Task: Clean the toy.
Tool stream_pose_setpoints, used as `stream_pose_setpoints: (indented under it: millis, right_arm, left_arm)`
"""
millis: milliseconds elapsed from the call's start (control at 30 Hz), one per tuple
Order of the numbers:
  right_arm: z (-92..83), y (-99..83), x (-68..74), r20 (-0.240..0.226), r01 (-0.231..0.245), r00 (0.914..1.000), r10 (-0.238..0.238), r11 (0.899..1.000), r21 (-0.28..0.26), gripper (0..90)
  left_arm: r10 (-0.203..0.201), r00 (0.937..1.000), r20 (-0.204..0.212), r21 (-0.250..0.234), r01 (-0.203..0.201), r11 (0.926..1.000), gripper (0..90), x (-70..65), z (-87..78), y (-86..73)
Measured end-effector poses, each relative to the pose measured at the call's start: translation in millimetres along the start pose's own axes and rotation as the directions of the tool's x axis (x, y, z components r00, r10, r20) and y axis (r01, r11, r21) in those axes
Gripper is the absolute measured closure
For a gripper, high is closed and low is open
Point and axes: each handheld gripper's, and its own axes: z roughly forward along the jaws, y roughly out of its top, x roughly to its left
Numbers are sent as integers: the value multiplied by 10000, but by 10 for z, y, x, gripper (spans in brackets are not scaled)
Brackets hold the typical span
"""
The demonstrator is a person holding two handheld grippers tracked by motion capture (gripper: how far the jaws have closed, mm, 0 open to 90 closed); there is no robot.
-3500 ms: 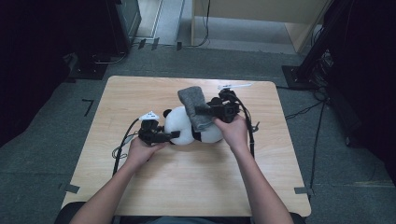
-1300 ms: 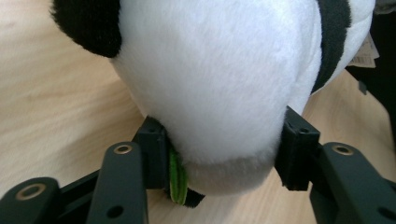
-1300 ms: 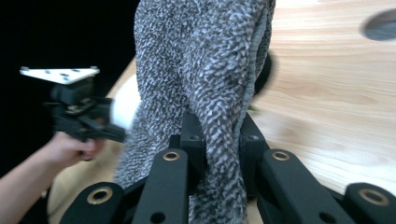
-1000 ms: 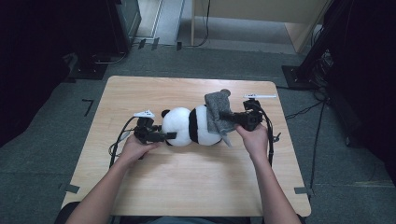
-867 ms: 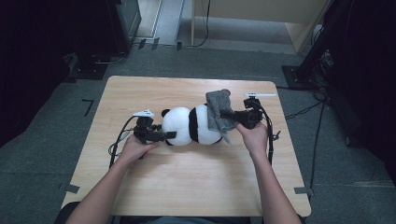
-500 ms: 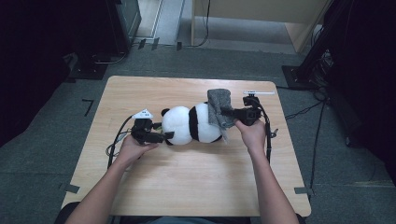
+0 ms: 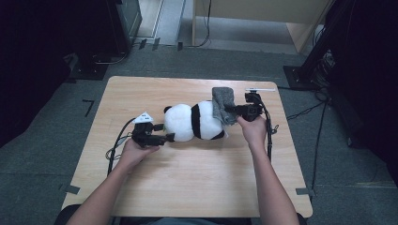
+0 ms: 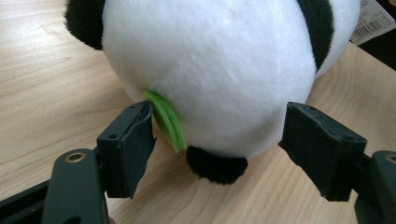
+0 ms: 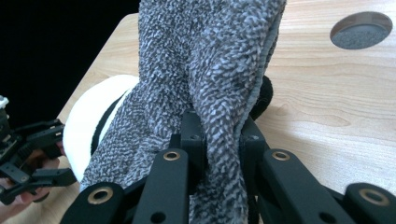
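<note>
On the table [image 7: 187, 183], panda [image 7: 195, 122] lies lengthwise, head leftward.

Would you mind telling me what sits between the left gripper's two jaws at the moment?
In the left gripper view, the plush panda's white head end sits between the open jaws of the left gripper, with a green felt piece beside one pad.
</note>
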Motion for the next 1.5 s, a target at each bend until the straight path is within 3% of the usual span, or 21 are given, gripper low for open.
stream_pose_setpoints:
  millis: [133,300,400,500,667,833,1033,1200,1367,1500]
  right_arm:
    - [16,-8,-23,-94,-226,9997,225,9997,-55,788]
    - [43,-7,-58,83,-346,9994,347,9993,-151,788]
    - [54,-12,-98,-30,-607,9982,607,9981,-128,789]
    - [58,-14,-80,-106,-512,9986,512,9987,-38,793]
    - [9,-71,-6,-130,-219,9997,220,9998,44,797]
    - [-52,-136,6,-475,-421,9980,422,9991,36,797]
    - [-196,-66,209,-824,85,9965,-109,9995,-299,796]
    - [-204,-19,515,-1498,635,9863,-689,9972,-406,796]
    - [3,-24,809,-2274,972,9692,-944,9953,13,796]
    - [276,-63,988,-2548,1175,9616,-1021,9920,461,795]
  left_arm:
    - [104,9999,-38,-61,-104,9999,227,14,102,-28]
    - [-17,9999,102,-774,24,9970,188,21,193,-33]
    - [299,9996,19,-662,-297,9974,158,-4,232,-37]
    - [623,9980,-67,-424,-625,9971,155,-22,250,-45]
    - [851,9961,-240,-175,-855,9962,287,-42,233,-46]
    - [920,9953,-303,-42,-922,9957,448,-59,192,-65]
    - [770,9970,38,266,-771,9967,542,-28,137,-43]
    - [581,9983,42,52,-582,9983,543,-14,71,-10]
    - [472,9989,-83,-31,-472,9989,533,-12,57,0]
    - [219,9996,-176,-23,-219,9998,533,-19,89,-2]
